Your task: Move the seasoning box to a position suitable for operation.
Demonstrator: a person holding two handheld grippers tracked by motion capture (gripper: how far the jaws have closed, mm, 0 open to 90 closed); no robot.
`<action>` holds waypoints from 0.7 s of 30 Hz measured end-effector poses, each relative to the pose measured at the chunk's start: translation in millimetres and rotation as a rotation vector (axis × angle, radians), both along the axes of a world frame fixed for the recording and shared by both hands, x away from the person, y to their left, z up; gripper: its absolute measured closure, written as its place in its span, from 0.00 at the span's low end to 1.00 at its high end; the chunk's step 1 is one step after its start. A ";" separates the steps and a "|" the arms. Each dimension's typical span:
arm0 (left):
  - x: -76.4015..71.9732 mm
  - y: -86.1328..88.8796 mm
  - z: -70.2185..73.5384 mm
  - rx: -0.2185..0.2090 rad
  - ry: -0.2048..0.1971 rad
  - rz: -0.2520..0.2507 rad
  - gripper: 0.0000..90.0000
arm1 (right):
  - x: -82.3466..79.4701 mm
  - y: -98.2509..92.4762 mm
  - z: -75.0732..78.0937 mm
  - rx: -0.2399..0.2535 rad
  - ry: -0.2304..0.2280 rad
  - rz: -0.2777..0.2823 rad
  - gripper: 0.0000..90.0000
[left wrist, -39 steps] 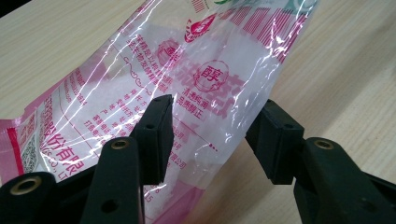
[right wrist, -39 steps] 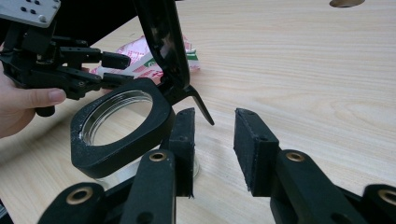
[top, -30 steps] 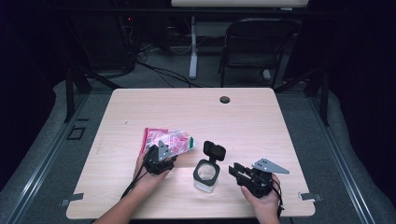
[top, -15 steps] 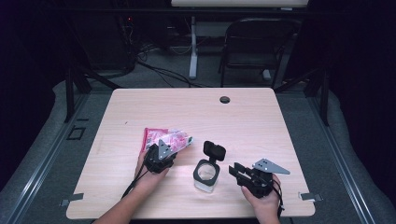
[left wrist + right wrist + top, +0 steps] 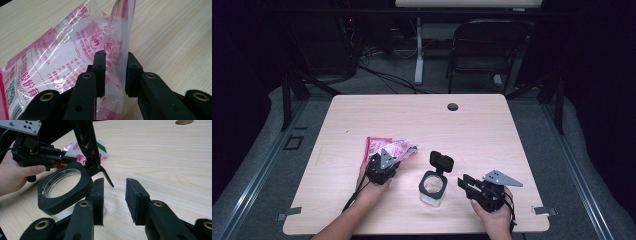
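Packet (image 5: 387,146) of pink-printed clear film lying on the near left of the table (image 5: 512,125), just left of a clear flip-top jar (image 5: 433,189), one raised fold standing upright between the jaws of the left gripper (image 5: 113,56). Jaws there just now closing in, film between them, yet with a sliver of gap showing beside the left pad: spread a little, not pinching yet. Finish the squeeze slowly to keep that fold centred on the pads instead of letting it slide out sideways. Bite low on the fold, well below its flimsy top edge; thin, slick film probably creases and slips under a shallow grip. Lift only with both pads pressed flat, and lift gently to avoid dragging the rest of the packet across the wood. Keep the right gripper (image 5: 115,182) as it is, fingers spread wide around nothing, low and just beside the jar, ready to steady the black rim. Mind the upright lid (image 5: 441,160), likely easy to knock when bringing the packet toward the open mouth.
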State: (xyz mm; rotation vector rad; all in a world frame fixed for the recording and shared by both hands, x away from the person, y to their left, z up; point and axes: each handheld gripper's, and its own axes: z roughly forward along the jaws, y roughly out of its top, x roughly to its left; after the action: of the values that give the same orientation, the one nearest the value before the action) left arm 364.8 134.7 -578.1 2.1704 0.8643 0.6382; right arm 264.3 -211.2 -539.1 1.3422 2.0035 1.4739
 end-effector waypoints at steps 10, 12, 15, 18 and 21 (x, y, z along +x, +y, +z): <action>0.7 0.7 -0.7 0.008 0.002 0.001 0.89 | 0.3 0.4 -0.5 -0.005 0.002 0.001 0.76; 0.6 0.6 -0.6 0.011 0.001 0.000 0.90 | 0.5 0.5 -0.8 -0.005 0.003 0.002 0.76; 0.7 0.9 -0.8 0.010 0.000 0.000 0.92 | 0.6 0.3 -0.8 -0.005 0.003 0.000 0.76; 1.4 1.8 -0.6 0.005 0.003 0.001 0.93 | 0.5 0.0 -0.8 -0.003 0.003 -0.001 0.76; 3.0 2.3 -1.2 -0.006 0.004 0.006 0.95 | 0.3 -0.3 -0.8 -0.006 0.004 -0.002 0.76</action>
State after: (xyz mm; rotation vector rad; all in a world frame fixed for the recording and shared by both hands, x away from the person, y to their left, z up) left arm 367.8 137.1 -579.3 2.1650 0.8744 0.6330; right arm 264.7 -211.5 -539.9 1.3460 2.0063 1.4645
